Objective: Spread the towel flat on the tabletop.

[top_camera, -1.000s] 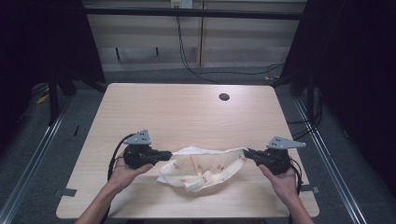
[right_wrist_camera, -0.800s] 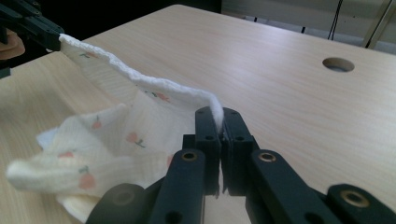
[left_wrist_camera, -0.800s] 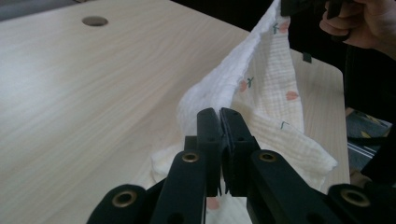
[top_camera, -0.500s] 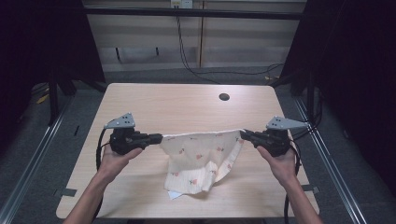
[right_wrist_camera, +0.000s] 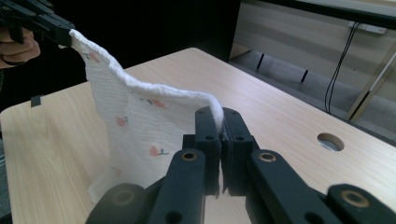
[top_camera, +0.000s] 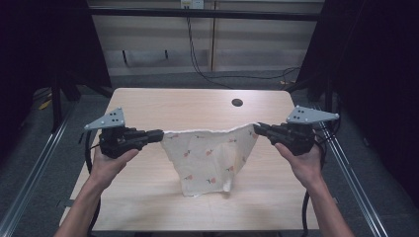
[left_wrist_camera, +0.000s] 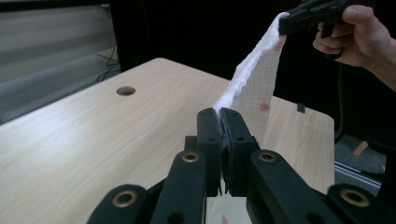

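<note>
A white cloth point(top_camera: 210, 158) printed with small red flowers hangs stretched between my two grippers above the wooden table point(top_camera: 197, 106). My left gripper point(top_camera: 159, 134) is shut on its left top corner, and my right gripper point(top_camera: 257, 128) is shut on its right top corner. The cloth's lower end rests crumpled on the table. In the left gripper view the closed jaws pinch the cloth point(left_wrist_camera: 252, 79), which rises to the other gripper point(left_wrist_camera: 299, 16) at top right. The right gripper view has the cloth point(right_wrist_camera: 135, 126) running from my jaws to the far gripper point(right_wrist_camera: 46, 23).
A round cable hole point(top_camera: 237, 102) sits near the table's far edge. Metal rails run along both sides of the table. Cables point(top_camera: 197, 59) trail on the floor behind it, before a light wall panel.
Both grippers have risen and moved apart, lifting the cloth off the table. The cloth has unfolded from a crumpled heap into a hanging sheet.
</note>
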A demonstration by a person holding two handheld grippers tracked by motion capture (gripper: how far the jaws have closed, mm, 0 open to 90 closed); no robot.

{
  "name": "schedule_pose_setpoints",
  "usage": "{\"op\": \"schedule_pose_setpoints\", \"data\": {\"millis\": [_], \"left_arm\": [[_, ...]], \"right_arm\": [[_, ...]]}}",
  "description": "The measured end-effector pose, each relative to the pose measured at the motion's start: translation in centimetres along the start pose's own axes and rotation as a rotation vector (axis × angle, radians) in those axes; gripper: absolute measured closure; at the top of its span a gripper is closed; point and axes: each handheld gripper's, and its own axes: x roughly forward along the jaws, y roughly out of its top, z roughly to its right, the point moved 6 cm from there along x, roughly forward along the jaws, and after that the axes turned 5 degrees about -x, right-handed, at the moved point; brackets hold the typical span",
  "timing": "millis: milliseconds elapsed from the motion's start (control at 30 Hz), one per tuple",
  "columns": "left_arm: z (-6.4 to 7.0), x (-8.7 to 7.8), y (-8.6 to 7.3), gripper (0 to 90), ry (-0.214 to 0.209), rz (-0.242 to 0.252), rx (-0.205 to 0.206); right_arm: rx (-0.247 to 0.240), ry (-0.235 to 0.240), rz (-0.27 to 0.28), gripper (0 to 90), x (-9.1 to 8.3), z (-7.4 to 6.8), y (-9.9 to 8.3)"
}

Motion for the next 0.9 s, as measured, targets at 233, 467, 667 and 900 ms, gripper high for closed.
{"op": "schedule_pose_setpoints", "data": {"millis": [233, 467, 667, 900], "left_arm": [[0.5, -0.6, 2.4, 88.0, 0.021, 0.002, 0.028], [2.5, -2.0, 3.4, 88.1, 0.042, 0.008, 0.053], [4.0, -3.1, 4.3, 88.1, -0.001, 0.044, 0.063], [1.6, -0.5, 2.2, 88.1, 0.057, -0.013, 0.040]], "right_arm": [[-0.018, 0.001, 0.038, 86.9, -1.3, 0.5, 1.7], [-0.055, -0.001, 0.071, 87.1, -3.5, -0.4, 3.3], [-0.096, 0.017, 0.100, 87.2, -5.2, -2.6, 4.8], [-0.068, 0.007, 0.036, 87.2, -3.1, -1.1, 2.0]]}}
